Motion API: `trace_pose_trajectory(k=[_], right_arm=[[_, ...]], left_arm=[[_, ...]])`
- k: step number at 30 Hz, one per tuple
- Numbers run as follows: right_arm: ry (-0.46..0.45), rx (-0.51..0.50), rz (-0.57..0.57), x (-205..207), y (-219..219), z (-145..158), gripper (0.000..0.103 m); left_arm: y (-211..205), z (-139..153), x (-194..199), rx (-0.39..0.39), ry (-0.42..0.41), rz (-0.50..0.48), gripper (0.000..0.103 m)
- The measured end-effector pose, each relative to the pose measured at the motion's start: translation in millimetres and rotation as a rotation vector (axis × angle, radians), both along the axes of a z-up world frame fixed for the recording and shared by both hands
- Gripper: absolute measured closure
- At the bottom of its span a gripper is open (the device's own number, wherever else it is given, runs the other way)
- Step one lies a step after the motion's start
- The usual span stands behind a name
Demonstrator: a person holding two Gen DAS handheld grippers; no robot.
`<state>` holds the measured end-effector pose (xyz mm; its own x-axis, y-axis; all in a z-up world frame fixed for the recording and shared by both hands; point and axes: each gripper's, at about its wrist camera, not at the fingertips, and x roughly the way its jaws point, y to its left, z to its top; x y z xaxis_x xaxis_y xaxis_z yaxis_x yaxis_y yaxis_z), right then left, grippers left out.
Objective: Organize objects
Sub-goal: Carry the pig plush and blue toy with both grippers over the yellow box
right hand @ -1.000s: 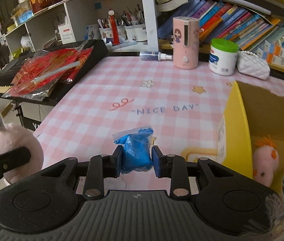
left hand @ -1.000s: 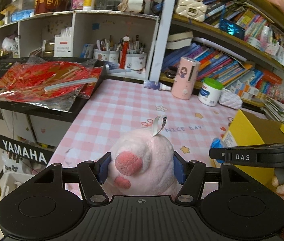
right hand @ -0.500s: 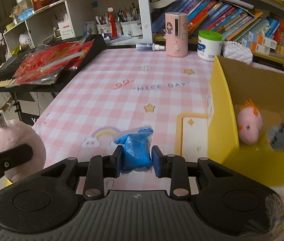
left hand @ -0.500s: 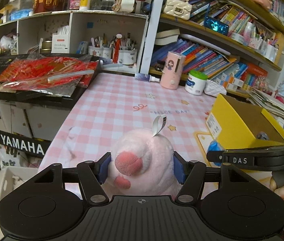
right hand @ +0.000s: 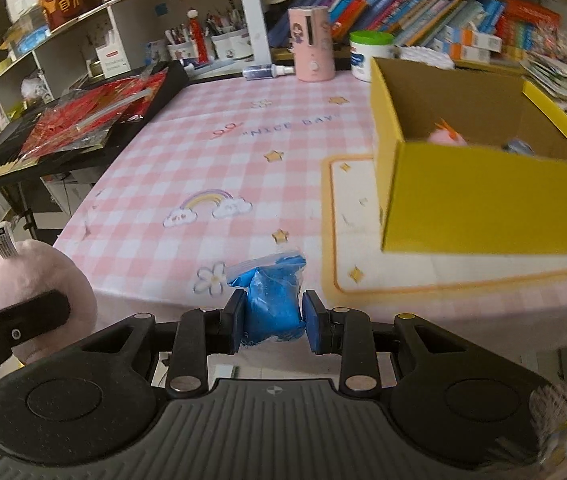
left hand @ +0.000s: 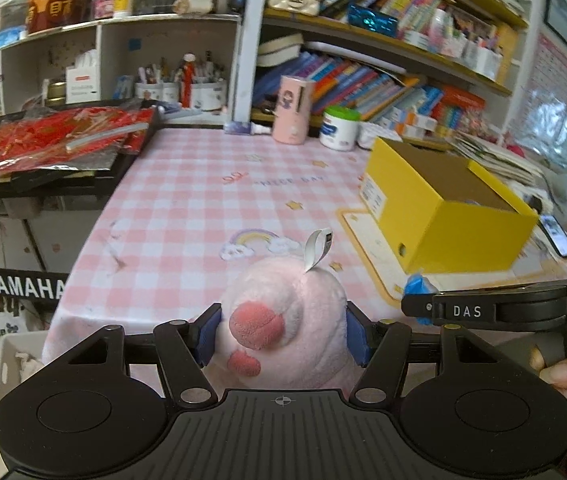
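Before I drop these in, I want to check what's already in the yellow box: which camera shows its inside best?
The right wrist view: it looks over the yellow box wall, showing a pink toy and something bluish-grey, blurred. The left wrist view shows the box from outside; its contents are almost entirely hidden.

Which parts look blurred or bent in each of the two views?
Left wrist view: shelves bow from the fisheye; the pink plush toy in the left gripper is sharp. Right wrist view: the yellow box is smeared by blur; the blue bag in the right gripper is sharper.
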<state>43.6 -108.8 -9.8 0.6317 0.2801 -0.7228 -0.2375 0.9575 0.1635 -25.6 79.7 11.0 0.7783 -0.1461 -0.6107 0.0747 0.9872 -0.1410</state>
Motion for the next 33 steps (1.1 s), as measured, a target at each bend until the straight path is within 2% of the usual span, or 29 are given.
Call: trace_pose_trajectory(k=[10,25,33], right_arm=[[0.021,-0.002,-0.087,-30,-27,-5,0.075],[0.035,-0.011,-0.308,-57,-93,-7,0.075],[0.034,-0.015,-0.387,-60,-126,-5,0.075]], left_arm=[[-23,-2,-9,0.001,0.005,-0.098,0.042],[-85,-4,11,-0.001,0.004,-0.329,0.042],[-119,-2,24,-0.003,-0.003,-0.406,0.042]])
